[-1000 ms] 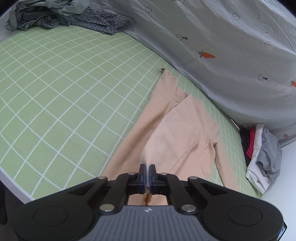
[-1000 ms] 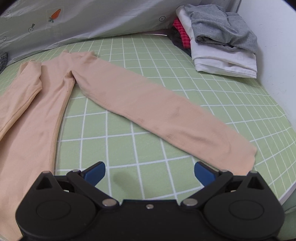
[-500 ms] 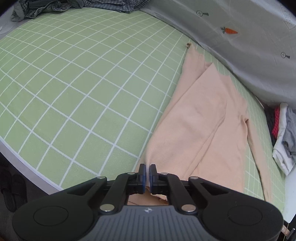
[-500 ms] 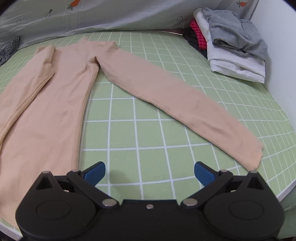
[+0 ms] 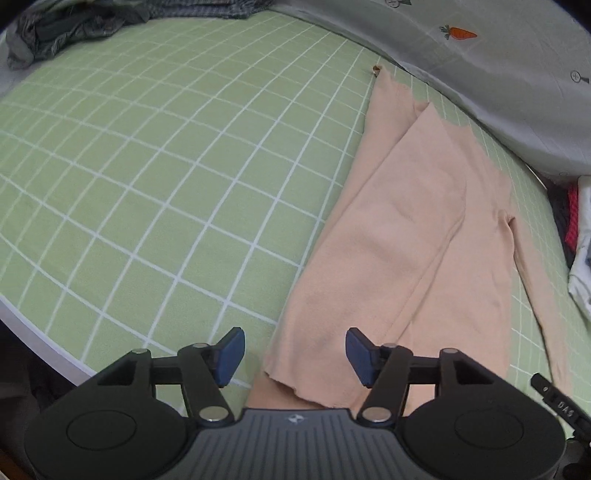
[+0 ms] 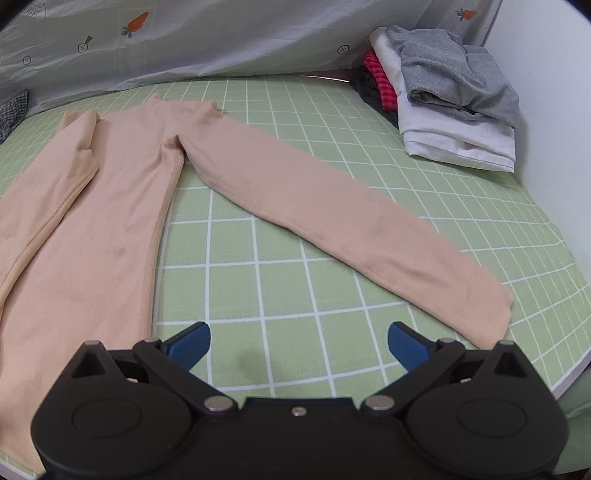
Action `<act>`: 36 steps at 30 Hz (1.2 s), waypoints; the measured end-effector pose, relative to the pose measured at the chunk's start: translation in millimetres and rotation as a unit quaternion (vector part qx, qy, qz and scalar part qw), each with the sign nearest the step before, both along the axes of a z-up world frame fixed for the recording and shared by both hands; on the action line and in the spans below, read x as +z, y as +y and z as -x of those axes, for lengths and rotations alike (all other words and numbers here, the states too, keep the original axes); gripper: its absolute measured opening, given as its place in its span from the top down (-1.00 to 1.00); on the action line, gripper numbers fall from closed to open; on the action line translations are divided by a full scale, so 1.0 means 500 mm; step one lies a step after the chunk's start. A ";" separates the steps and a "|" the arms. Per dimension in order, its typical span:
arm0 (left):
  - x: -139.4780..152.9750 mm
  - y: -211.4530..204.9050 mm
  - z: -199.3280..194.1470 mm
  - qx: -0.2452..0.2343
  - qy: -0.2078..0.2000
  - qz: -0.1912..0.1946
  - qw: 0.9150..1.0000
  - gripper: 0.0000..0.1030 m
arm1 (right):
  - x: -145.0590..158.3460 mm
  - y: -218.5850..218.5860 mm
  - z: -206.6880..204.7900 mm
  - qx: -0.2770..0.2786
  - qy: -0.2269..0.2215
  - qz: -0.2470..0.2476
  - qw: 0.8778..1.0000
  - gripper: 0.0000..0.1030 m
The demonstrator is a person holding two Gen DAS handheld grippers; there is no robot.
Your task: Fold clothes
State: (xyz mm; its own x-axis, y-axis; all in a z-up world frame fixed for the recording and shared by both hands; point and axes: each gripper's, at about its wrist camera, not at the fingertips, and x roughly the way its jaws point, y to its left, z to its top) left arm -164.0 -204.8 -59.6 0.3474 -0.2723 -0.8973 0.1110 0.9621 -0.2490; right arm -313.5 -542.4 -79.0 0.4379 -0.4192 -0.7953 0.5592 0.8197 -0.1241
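left claw (image 5: 291, 356): opening, sleeve cuff (image 5: 295, 373) lies loose between pads (not pinched)
right claw (image 6: 298, 345): wide, empty, other sleeve (image 6: 332, 218) ahead

Two grippers, the left gripper (image 5: 294, 353) and the right gripper (image 6: 298, 344), one peach long-sleeved top (image 6: 122, 206), one stack of folded clothes (image 6: 448, 99), one heap of unfolded clothes (image 5: 70, 26), one carrot-print quilt (image 6: 207, 37), one green checked sheet (image 5: 155, 155).

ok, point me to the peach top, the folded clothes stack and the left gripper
peach top (image 6: 110, 229), right wrist view, on the body panel
folded clothes stack (image 6: 458, 136), right wrist view, on the white garment underneath
left gripper (image 5: 295, 350), left wrist view, midway between the opening fingertips
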 end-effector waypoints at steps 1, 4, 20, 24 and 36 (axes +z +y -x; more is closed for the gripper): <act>0.010 -0.001 -0.003 0.002 -0.009 0.001 1.000 -0.21 | 0.002 -0.004 -0.001 -0.001 -0.005 -0.001 1.000 -1.00; 0.031 -0.010 -0.010 0.006 -0.035 -0.004 0.999 -0.52 | 0.008 -0.019 -0.003 -0.010 -0.021 -0.007 1.000 -1.00; 0.028 -0.158 -0.025 -0.023 -0.044 -0.039 0.998 -0.74 | -0.007 -0.173 0.040 -0.098 -0.046 -0.033 0.994 -1.00; 0.016 -0.200 -0.020 -0.034 -0.031 -0.047 0.998 -0.81 | -0.019 -0.217 0.061 -0.122 -0.029 -0.025 0.992 -1.00; -0.001 -0.269 0.014 -0.043 -0.017 -0.068 0.997 -0.89 | -0.052 -0.314 0.114 -0.163 -0.021 -0.050 0.985 -1.00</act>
State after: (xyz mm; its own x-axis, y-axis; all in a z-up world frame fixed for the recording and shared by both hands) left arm -171.0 -339.4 -60.1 0.3591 -0.1788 -0.9160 0.2011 0.9732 -0.1111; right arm -370.4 -699.4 -105.2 0.3259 -0.4640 -0.8237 0.7976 0.6027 -0.0239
